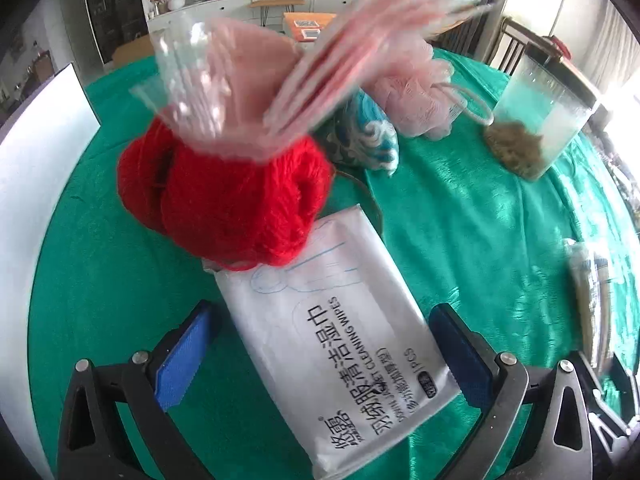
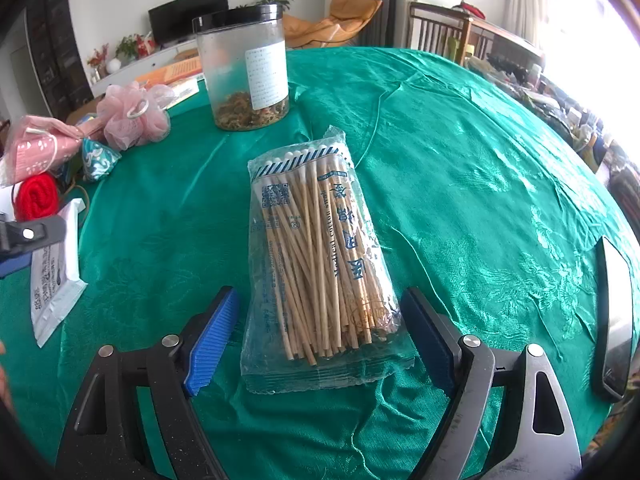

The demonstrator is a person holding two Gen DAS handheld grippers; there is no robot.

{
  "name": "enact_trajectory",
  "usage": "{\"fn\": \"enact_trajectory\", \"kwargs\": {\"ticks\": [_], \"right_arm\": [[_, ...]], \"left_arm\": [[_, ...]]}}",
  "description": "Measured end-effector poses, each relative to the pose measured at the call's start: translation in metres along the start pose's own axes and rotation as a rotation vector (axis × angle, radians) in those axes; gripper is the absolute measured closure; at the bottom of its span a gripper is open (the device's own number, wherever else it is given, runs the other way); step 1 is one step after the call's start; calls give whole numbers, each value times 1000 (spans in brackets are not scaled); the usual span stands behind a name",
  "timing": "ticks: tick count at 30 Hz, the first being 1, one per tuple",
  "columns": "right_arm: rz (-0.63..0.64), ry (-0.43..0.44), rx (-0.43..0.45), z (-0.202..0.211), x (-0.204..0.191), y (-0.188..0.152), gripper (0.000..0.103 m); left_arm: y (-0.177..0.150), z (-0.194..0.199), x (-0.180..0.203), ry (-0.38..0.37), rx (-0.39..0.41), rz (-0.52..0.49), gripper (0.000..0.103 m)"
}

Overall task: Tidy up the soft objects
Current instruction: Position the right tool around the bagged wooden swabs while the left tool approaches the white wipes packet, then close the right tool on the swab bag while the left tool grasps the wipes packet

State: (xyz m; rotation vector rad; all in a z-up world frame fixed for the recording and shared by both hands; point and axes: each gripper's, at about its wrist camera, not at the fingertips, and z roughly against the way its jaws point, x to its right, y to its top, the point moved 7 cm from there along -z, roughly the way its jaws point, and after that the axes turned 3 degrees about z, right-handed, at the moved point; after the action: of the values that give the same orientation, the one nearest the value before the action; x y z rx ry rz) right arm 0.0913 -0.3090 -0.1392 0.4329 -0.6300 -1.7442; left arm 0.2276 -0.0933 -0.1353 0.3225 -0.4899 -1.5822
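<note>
In the left wrist view my left gripper (image 1: 320,344) is open, its blue pads either side of a white pack of wet wipes (image 1: 340,352) lying on the green cloth. Beyond it lie a red yarn ball (image 1: 224,200), a pink item in a clear bag (image 1: 256,80) resting on the yarn, a teal patterned pouch (image 1: 368,136) and a pink mesh bath puff (image 1: 416,100). In the right wrist view my right gripper (image 2: 320,320) is open, straddling the near end of a clear bag of cotton swabs (image 2: 316,264).
A clear jar with a black lid and dried bits at its bottom (image 2: 244,68) stands at the back. A white board (image 1: 36,168) stands at the table's left. A dark flat device (image 2: 614,316) lies at the right. Chairs stand beyond the green cloth (image 2: 480,160).
</note>
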Motion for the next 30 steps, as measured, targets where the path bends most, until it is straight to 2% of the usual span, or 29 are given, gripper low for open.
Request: {"fn": "enact_trajectory", "kwargs": {"ticks": [2, 3, 4, 6, 9, 12, 14, 16, 17, 18, 19, 20, 21, 22, 27, 30], "right_arm": [[0, 0, 0, 0, 0, 0, 17], [0, 0, 0, 0, 0, 0, 17], [0, 0, 0, 0, 0, 0, 17], [0, 0, 0, 0, 0, 0, 17], [0, 0, 0, 0, 0, 0, 17], [-3, 4, 1, 0, 0, 0, 17], [2, 21, -12, -1, 0, 2, 17], [26, 51, -74, -5, 2, 8, 17], [24, 71, -107, -8, 5, 13, 17], [6, 107, -126, -11, 9, 18, 18], [-26, 146, -130, -12, 13, 24, 24], [-54, 182, -134, -13, 17, 29, 35], [-65, 203, -144, -14, 19, 32, 72], [-68, 205, -146, -12, 21, 34, 75], [-83, 267, -122, 17, 15, 25, 75], [-67, 266, -88, 41, 3, 23, 75]], "left_arm": [[-8, 6, -5, -34, -2, -1, 2], [-12, 12, -8, -60, 8, -20, 9], [-18, 19, -12, -83, 8, -45, 20], [-32, 32, -24, -108, -1, -102, 29], [-45, 40, -41, -130, -18, -137, 27], [-48, 36, -42, -102, -35, -174, 12], [-47, 33, -37, -83, -37, -214, 10], [-47, 30, -30, -69, -30, -257, 11], [-44, 30, -28, -75, -27, -260, 14], [-43, 33, -31, -78, -18, -244, 34], [-42, 38, -34, -101, -10, -218, 36], [-42, 42, -39, -134, -11, -190, 36], [-45, 47, -46, -156, -11, -167, 37], [-45, 50, -48, -162, -9, -151, 37], [-62, 92, -84, -236, -1, -60, 37], [-67, 124, -97, -263, 44, -41, 37]]}}
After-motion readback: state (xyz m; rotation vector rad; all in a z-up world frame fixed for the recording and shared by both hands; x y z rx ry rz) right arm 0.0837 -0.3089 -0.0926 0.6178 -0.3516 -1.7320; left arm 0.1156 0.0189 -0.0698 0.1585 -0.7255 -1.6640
